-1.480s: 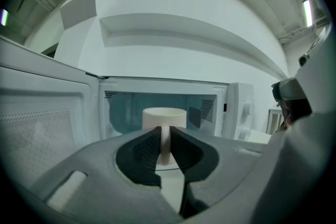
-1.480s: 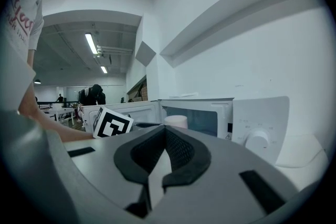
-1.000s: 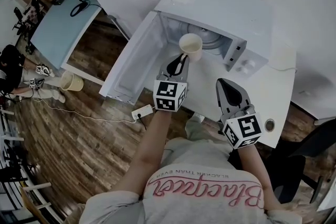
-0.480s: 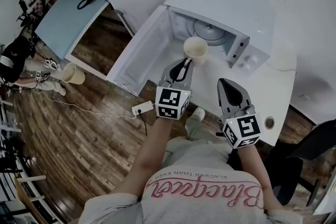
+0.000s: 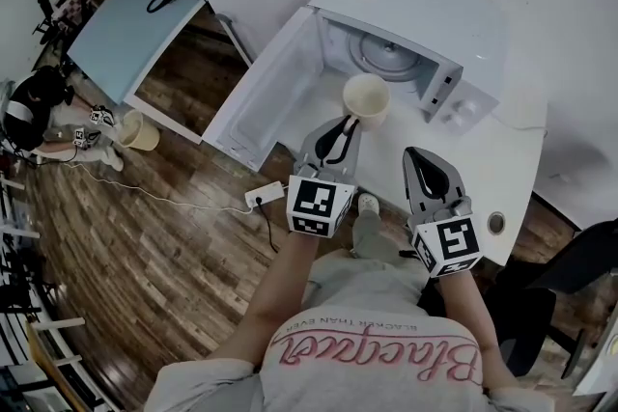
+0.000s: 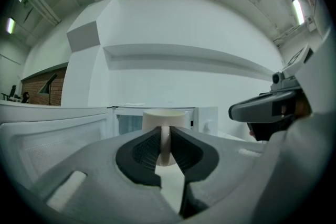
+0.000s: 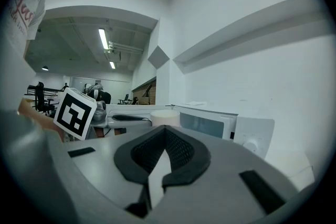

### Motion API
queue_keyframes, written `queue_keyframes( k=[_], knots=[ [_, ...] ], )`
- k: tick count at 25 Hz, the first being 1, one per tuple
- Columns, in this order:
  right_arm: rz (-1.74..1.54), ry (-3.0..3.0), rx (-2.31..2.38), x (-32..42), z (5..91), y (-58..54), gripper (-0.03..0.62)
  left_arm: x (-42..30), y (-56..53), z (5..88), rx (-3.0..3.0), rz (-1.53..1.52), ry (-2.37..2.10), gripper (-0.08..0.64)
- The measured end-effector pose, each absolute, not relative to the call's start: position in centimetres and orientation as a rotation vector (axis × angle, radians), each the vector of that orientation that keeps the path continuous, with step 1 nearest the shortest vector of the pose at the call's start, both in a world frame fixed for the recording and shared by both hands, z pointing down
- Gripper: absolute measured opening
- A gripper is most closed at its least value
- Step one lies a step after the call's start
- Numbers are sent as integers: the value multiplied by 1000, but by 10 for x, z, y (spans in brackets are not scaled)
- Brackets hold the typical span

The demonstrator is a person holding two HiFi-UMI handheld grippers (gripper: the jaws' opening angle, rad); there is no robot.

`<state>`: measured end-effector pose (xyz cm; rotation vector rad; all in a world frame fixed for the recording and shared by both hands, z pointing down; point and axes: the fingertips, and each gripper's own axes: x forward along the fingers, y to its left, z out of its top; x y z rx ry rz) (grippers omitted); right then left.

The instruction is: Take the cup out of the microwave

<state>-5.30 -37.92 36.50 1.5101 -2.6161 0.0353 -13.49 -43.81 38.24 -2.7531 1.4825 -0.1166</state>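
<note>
A cream cup (image 5: 367,99) hangs in the air just in front of the white microwave's (image 5: 425,14) open cavity, over the table's near edge. My left gripper (image 5: 338,134) is shut on the cup's handle. In the left gripper view the handle (image 6: 165,145) stands upright between the dark pads, with the cup (image 6: 164,119) behind it. My right gripper (image 5: 426,171) hovers over the table to the right of the cup, shut with nothing in it. The right gripper view shows the cup's rim (image 7: 165,115) beyond its closed jaws.
The microwave door (image 5: 270,101) swings wide open to the left. The glass turntable (image 5: 391,58) lies inside. The white table (image 5: 502,169) has a round cable hole (image 5: 496,224). Below on the wooden floor are a power strip (image 5: 263,198) and a bucket (image 5: 140,132).
My left gripper has drawn the cup out of the microwave's mouth toward me and slightly right. My right gripper has barely shifted.
</note>
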Motion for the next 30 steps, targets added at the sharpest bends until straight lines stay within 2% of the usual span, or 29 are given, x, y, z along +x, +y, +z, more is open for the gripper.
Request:
queue_keyframes(
  k=[30],
  knots=[
    [37, -2674, 1501, -16, 342, -370, 8, -85, -399, 336, -2665, -98, 1452, 49]
  ],
)
